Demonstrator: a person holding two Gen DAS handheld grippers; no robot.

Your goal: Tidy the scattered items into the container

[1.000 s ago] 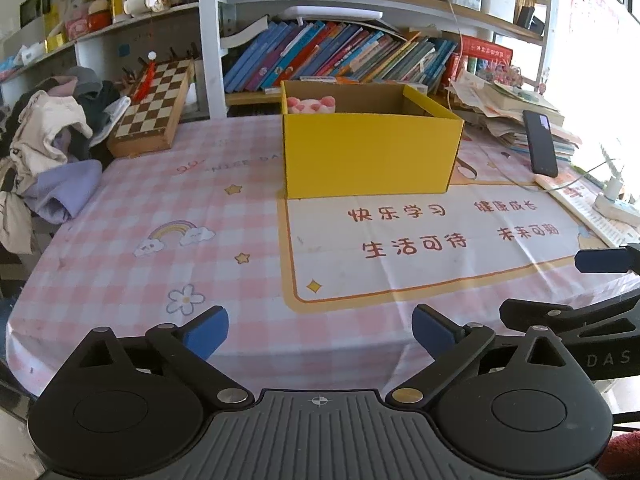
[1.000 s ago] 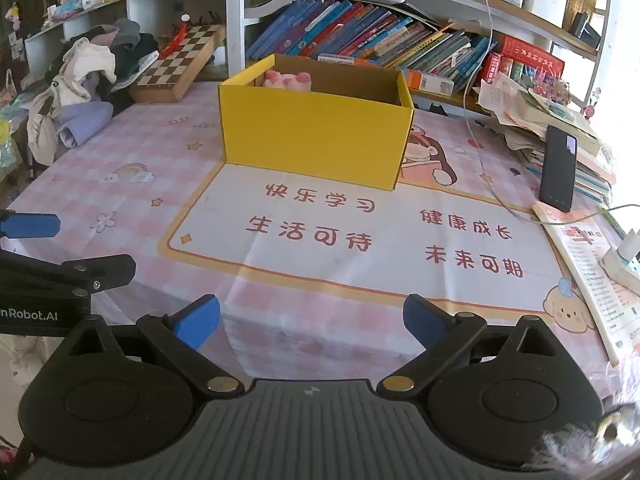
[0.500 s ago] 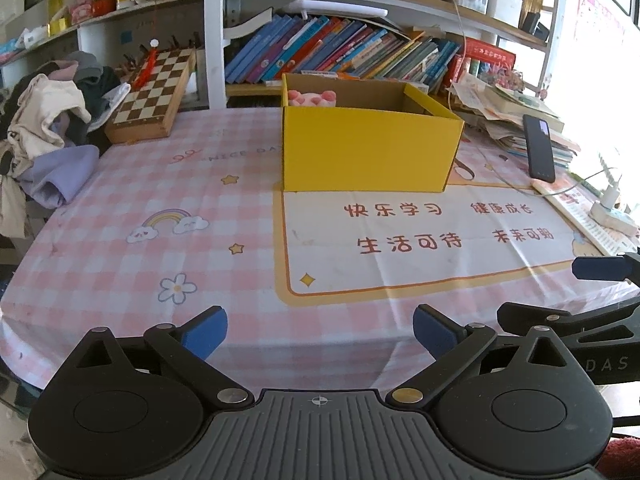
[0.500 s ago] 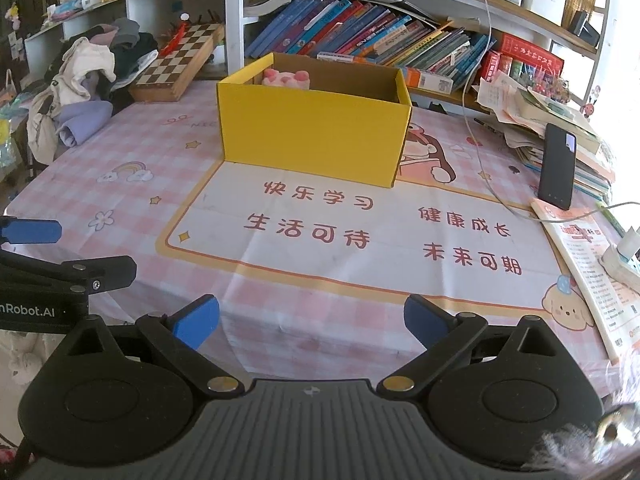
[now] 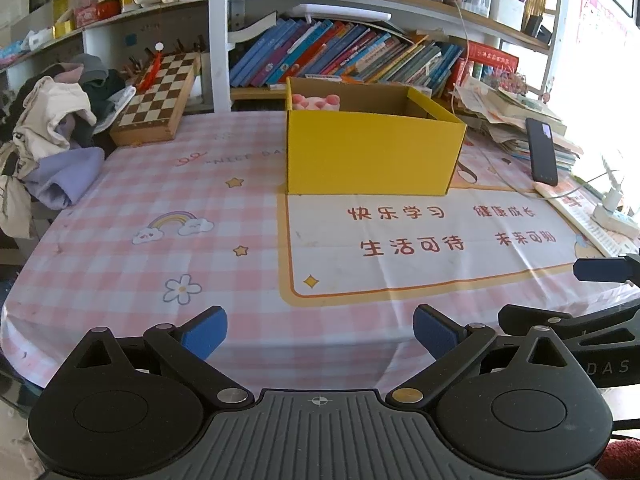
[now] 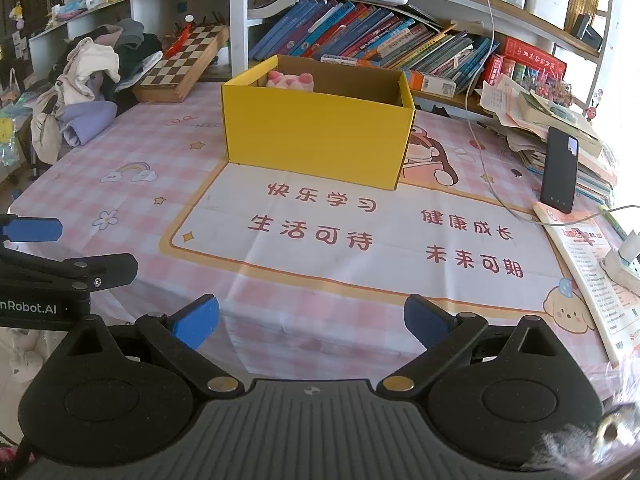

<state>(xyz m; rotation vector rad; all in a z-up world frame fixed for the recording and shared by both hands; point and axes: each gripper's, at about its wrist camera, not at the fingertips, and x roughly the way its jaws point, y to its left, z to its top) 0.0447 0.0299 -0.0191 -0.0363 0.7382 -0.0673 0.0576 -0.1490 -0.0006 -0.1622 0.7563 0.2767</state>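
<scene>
**Box loaded, both grippers empty at the near edge**

The yellow box sits upright towards the back of the table, its front wall along the top border of the white panel w/ red characters; a pink plush item shows above the rim at the box's back-left corner, inside it. Your left gripper hangs over the near edge of the pink checked tablecloth, blue pads spread wide, nothing btwn them; your right gripper is likewise spread and empty, just beside the left one. Further out: a chessboard leans at back left, near a heap of clothes; a dark phone stands propped against stacked papers on the right; a row of books fills the shelf behind the box.
</scene>
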